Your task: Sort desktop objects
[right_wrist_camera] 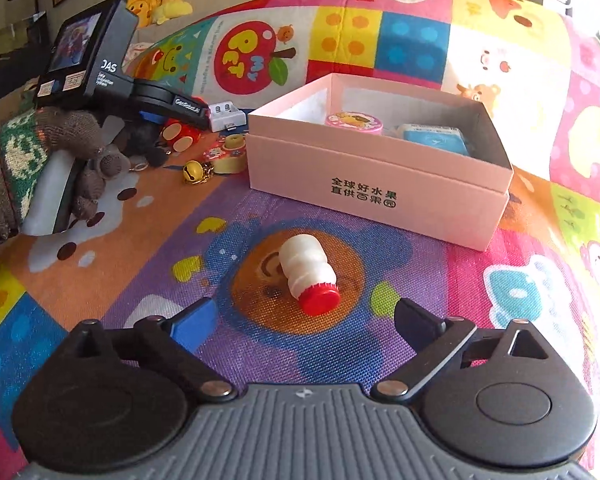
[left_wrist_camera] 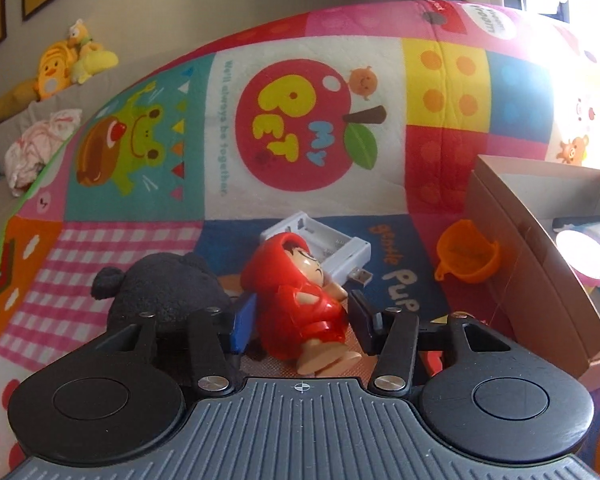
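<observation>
A toy figure in a red hooded coat (left_wrist_camera: 300, 304) lies on the colourful play mat (left_wrist_camera: 140, 240). My left gripper (left_wrist_camera: 300, 308) is shut on its body, with the blue pad on one side and the black pad on the other. A small white bottle with a red cap (right_wrist_camera: 308, 270) lies on its side on the mat. My right gripper (right_wrist_camera: 306, 312) is open just in front of the cap, its fingers apart from the bottle. The pink cardboard box (right_wrist_camera: 380, 184) stands behind the bottle and holds a round pink tin (right_wrist_camera: 354, 122) and a blue pack (right_wrist_camera: 436, 136).
A black plush (left_wrist_camera: 160, 292), a white battery charger (left_wrist_camera: 320, 240) and an orange cup (left_wrist_camera: 466, 256) lie around the figure. A red mushroom toy (right_wrist_camera: 180, 134), a gold bell (right_wrist_camera: 192, 172) and a yellow toy (right_wrist_camera: 228, 152) sit left of the box. A knit-gloved hand (right_wrist_camera: 60, 140) is at far left.
</observation>
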